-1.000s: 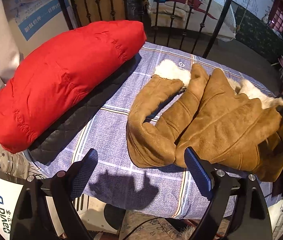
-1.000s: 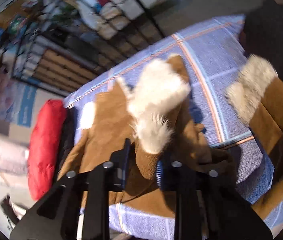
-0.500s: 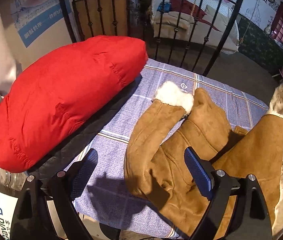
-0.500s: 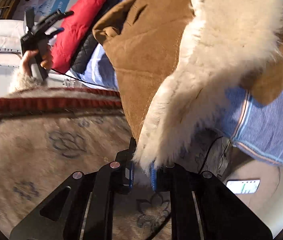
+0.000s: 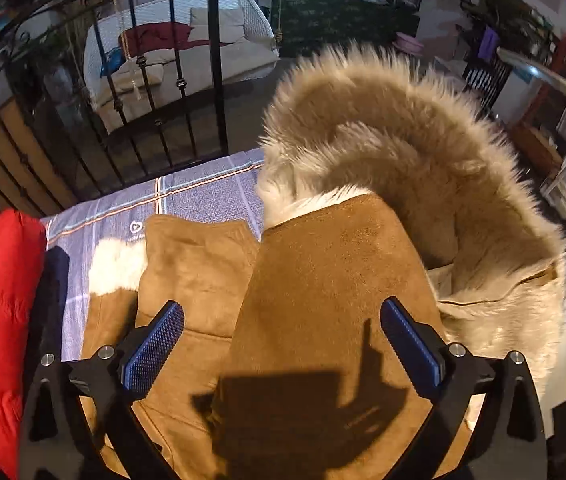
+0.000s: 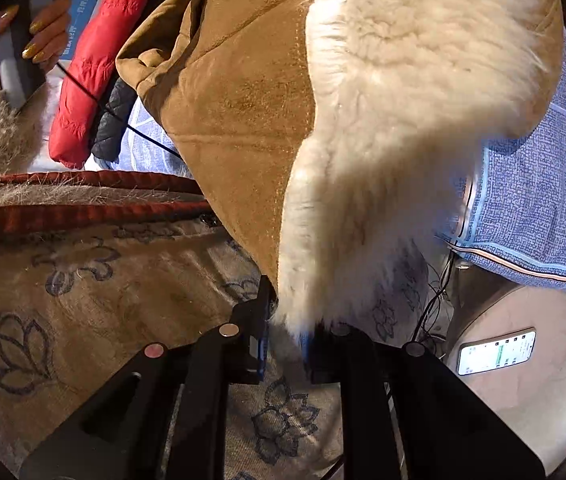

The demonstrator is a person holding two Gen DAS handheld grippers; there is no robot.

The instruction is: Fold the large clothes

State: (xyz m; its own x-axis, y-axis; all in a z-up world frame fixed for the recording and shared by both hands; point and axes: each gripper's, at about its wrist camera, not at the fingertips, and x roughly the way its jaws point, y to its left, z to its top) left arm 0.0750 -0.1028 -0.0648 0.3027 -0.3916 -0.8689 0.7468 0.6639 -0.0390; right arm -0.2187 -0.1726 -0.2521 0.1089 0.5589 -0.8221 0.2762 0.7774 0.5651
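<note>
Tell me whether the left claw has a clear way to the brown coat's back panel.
Probably yes. The left claw is wide open directly over the brown coat, nothing lying between; the right claw grips its furry edge elsewhere.

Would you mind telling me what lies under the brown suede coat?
The brown suede coat lies on a blue checked cloth, seen beyond it and at the table edge. Whatever lies beneath the coat's middle is covered.
</note>
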